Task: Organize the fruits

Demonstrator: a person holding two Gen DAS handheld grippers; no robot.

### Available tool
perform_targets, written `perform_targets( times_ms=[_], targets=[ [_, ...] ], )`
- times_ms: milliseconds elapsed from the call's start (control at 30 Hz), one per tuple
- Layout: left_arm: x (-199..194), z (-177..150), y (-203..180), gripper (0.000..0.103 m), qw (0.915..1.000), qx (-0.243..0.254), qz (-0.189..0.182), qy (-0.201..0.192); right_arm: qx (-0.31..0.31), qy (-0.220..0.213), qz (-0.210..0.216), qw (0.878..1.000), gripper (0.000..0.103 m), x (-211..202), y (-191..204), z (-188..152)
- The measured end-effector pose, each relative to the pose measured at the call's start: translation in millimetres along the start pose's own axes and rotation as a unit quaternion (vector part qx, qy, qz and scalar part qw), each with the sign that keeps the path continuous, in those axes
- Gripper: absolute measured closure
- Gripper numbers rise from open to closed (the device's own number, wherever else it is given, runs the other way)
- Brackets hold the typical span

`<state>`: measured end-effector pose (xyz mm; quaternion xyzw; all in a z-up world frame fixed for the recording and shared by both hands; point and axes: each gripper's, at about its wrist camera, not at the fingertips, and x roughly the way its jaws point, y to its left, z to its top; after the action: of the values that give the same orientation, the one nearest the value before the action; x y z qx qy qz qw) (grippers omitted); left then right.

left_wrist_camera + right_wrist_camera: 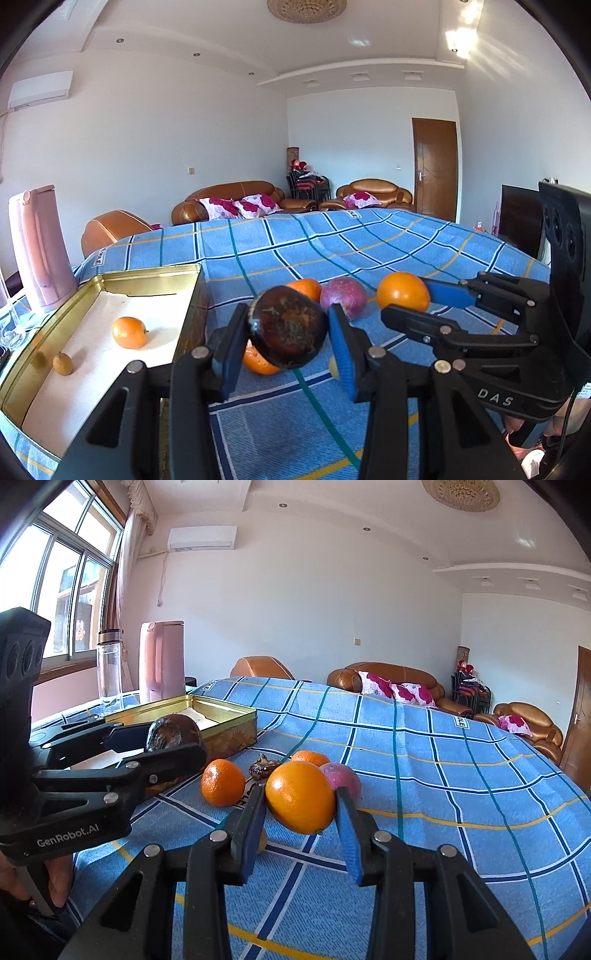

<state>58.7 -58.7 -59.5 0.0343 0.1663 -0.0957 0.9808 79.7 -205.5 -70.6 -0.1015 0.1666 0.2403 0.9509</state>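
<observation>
My left gripper [288, 334] is shut on a dark brown fruit [288, 328], held above the blue checked cloth just right of the gold tin tray [184, 271]; it also shows in the right wrist view [173, 734]. My right gripper [301, 799] is shut on an orange [301, 797], also seen in the left wrist view [403, 291]. The tray holds a small orange [129, 332] and a small yellow-brown fruit [62, 363]. On the cloth lie a purple fruit [343, 297], two more oranges [222, 782] [310, 757] and a dark shrivelled fruit [263, 765].
A pink kettle [162, 657] and a clear bottle [109, 668] stand behind the tray near the window. The cloth-covered table [461, 775] stretches away to the right. Brown sofas [399, 681] sit beyond it.
</observation>
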Motion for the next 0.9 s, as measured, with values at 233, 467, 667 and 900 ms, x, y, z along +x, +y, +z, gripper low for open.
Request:
perform_targets(
  times_ms=[233,467,667,900],
  targets=[
    [-2,0,0,0.059,1.0,0.001,0.001,-0.008,-0.003,-0.012,0.001,1.0,0.063,-3,1,-1],
    [-5,0,-1,0.059,0.9999,0.002,0.003,-0.016,-0.008,-0.026,0.004,1.0,0.063,-9,2,-2],
    [-6,1,0,0.059,0.9997,0.0,0.008,-0.022,-0.012,-0.035,0.007,0.999,0.063,-11,4,-2],
    [-10,1,-2,0.059,0.9994,0.001,0.016,-0.03,-0.014,-0.044,0.014,0.999,0.063,-14,5,-2]
  ],
)
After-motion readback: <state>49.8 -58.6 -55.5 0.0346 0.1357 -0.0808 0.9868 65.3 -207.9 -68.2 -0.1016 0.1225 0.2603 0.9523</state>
